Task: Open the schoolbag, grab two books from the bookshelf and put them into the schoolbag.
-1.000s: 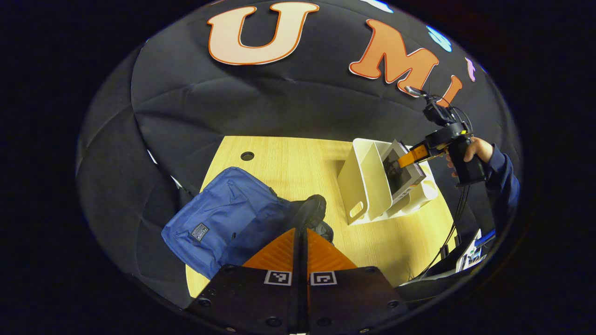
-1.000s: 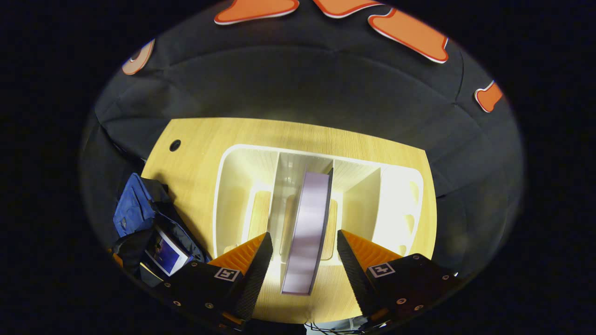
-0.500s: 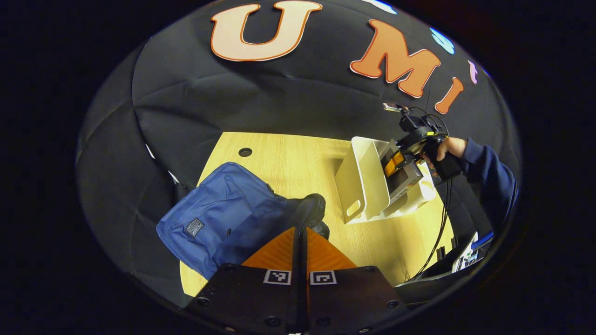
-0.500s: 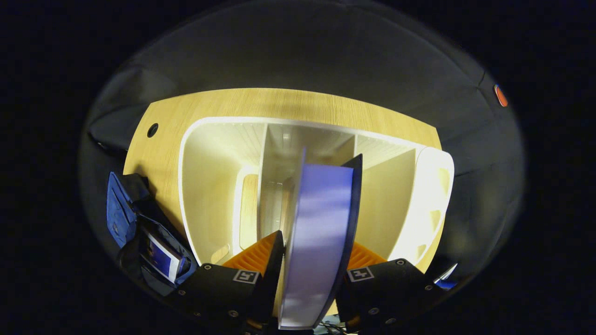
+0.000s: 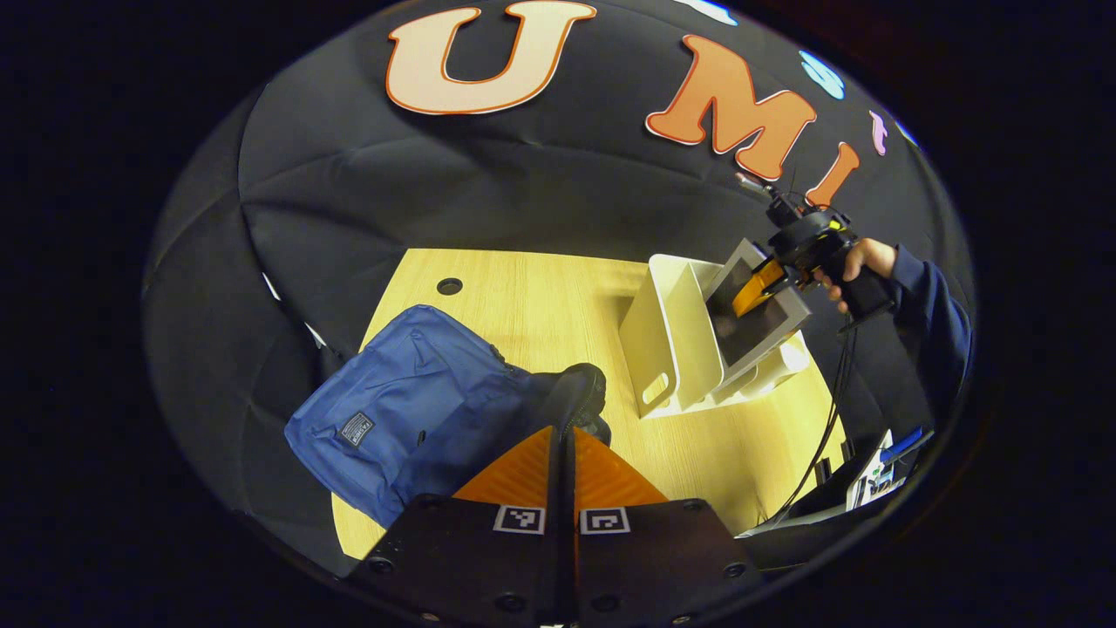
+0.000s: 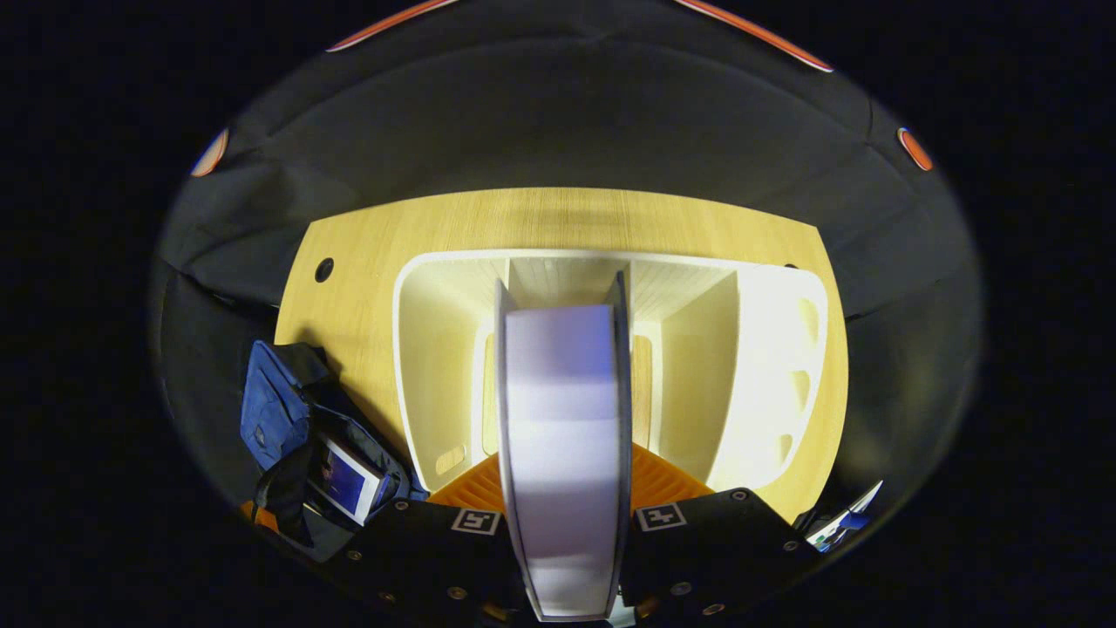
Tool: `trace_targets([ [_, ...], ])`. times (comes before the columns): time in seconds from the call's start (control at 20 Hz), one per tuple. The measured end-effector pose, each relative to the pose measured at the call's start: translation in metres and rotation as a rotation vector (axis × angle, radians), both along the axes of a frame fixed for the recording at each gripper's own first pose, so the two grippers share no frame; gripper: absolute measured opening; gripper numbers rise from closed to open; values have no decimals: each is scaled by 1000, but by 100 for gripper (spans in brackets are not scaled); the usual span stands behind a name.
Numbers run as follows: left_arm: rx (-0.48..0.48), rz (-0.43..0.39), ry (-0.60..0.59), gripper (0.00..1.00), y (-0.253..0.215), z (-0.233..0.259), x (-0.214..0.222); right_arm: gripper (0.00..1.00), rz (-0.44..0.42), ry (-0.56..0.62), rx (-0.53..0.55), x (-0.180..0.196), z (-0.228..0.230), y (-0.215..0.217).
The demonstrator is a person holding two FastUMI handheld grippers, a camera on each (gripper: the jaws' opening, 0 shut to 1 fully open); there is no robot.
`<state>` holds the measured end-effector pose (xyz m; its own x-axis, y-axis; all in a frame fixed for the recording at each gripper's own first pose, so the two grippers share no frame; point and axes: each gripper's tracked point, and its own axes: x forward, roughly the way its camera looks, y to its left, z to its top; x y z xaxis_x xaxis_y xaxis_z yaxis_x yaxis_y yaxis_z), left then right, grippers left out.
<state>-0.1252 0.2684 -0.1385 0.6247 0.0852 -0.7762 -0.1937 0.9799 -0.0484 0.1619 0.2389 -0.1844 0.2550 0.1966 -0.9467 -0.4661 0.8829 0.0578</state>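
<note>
The blue schoolbag [image 5: 392,419] lies at the table's left front, and a first book [image 6: 344,480] shows inside its opening. My left gripper [image 5: 562,440] is shut, with the bag's black opening edge [image 5: 580,392] pinched at its tips. My right gripper [image 6: 565,475] is shut on a thick book [image 6: 565,384], page edges facing the camera. In the left gripper view that book [image 5: 754,310] hangs tilted above the white bookshelf [image 5: 671,349], held by the right gripper [image 5: 763,283]. The bookshelf [image 6: 436,366] stands below the book, and its compartments look bare.
The wooden table [image 5: 540,296] has a cable hole [image 5: 449,285] at its far left. A hand and dark sleeve [image 5: 924,296] hold the right gripper, with cables trailing down to clutter [image 5: 881,471] past the table's right edge.
The right gripper closed on the book in the bookshelf's middle compartment and raised it up out of the shelf. The left gripper stayed shut at the bag.
</note>
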Motion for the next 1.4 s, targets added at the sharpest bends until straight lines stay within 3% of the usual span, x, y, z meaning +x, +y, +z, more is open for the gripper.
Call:
trace_targets([
  [0.4,10,-55,6,1,-2,0,3,41,53,-127,168,-42,116,-22],
  [0.6,8,-77,9,1,0,-1,2,41,41,-148,258,-64,147,-23],
  [0.75,4,-100,18,1,-1,-5,1,41,45,-158,264,-77,150,-28],
  [0.95,3,-117,25,1,2,-8,2,41,41,-76,394,-118,147,-6],
  [1.25,61,-153,59,0,13,1,4,41,38,123,606,-199,86,72],
  [1.4,75,-183,76,1,11,1,4,40,-7,234,685,-229,53,95],
])
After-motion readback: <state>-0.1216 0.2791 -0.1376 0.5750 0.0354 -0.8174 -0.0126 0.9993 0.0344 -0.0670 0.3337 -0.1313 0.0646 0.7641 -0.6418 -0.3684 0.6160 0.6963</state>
